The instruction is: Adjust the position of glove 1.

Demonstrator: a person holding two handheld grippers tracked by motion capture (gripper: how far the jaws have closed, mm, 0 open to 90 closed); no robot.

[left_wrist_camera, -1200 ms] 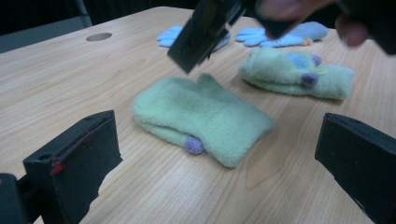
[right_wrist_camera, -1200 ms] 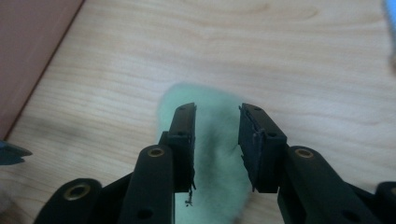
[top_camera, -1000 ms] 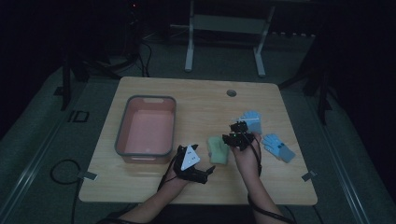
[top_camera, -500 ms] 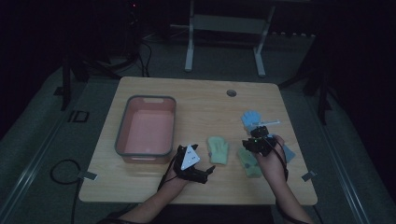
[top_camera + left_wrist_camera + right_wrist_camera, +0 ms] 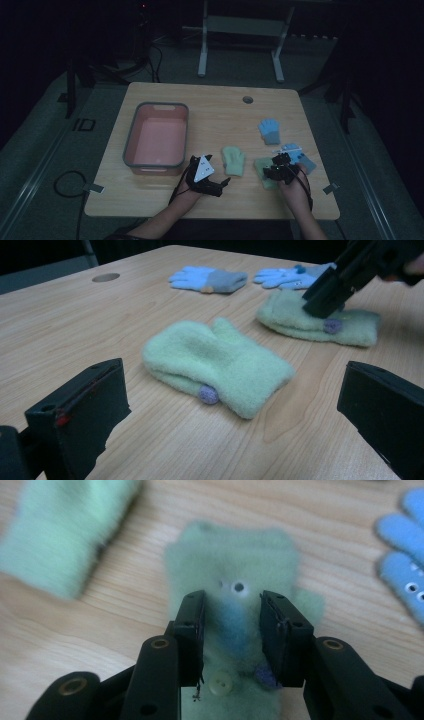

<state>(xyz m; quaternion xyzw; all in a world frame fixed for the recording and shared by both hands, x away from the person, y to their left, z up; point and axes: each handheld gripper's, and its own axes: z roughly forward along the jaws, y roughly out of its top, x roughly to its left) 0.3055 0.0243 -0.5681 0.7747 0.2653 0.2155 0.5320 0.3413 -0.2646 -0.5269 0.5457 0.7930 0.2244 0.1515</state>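
Note:
Two pale green mittens lie on the wooden table [image 5: 210,105]. One mitten [image 5: 233,160] [image 5: 220,362] is at the centre, just ahead of my left gripper [image 5: 218,184] [image 5: 230,410], whose jaws stand wide open and apart from it. The other green mitten [image 5: 263,175] [image 5: 235,560] [image 5: 320,322], with button eyes, lies flat to its right. My right gripper [image 5: 278,169] [image 5: 232,605] [image 5: 327,290] points down onto it. Its jaws have just been opening and straddle a strip of the mitten's face without pinching it.
A pink bin [image 5: 131,150] with a grey rim stands at the table's left. Two blue gloves [image 5: 270,131] [image 5: 295,152] lie behind and to the right of the right hand. A round cable hole [image 5: 247,99] is near the far edge.
My right gripper moved from the centre mitten to the right and toward the near edge, bringing the second green mitten, which now lies flat on the table. The left gripper stayed put.

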